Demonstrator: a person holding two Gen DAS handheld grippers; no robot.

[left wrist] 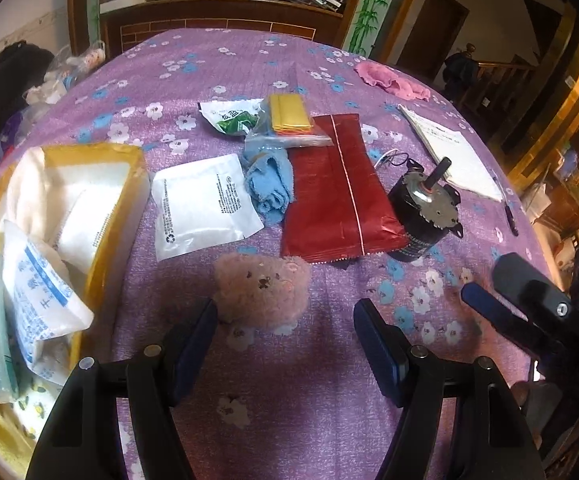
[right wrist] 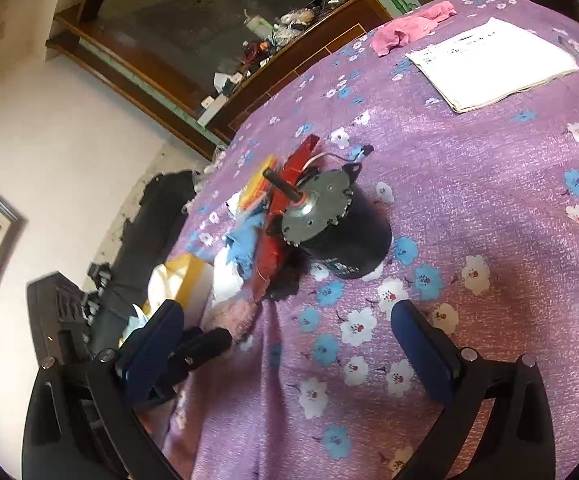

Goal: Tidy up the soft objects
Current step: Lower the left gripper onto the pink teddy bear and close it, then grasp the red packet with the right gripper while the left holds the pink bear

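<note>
Pink plush toy (left wrist: 263, 292) lies on the purple flowered tabletop (left wrist: 297, 392), just ahead of the left gripper (left wrist: 285, 336), whose jaws stand wide apart; its left fingertip (left wrist: 205, 320) is at the toy's edge, whether touching I cannot tell, and nothing is clamped. To the left sits a yellow box (left wrist: 101, 248) already holding white packets and cloth. Beyond the toy lie a white pouch (left wrist: 203, 206), a crumpled blue cloth (left wrist: 269, 186), a red packet (left wrist: 337, 188) and a black motor (left wrist: 421, 216), close together. The right gripper (right wrist: 289, 344) hangs over bare cloth short of the motor, jaws apart and empty. A pink cloth (left wrist: 393, 80) rests near the far edge, well apart from the rest, beside a white booklet (left wrist: 449, 152).
</note>
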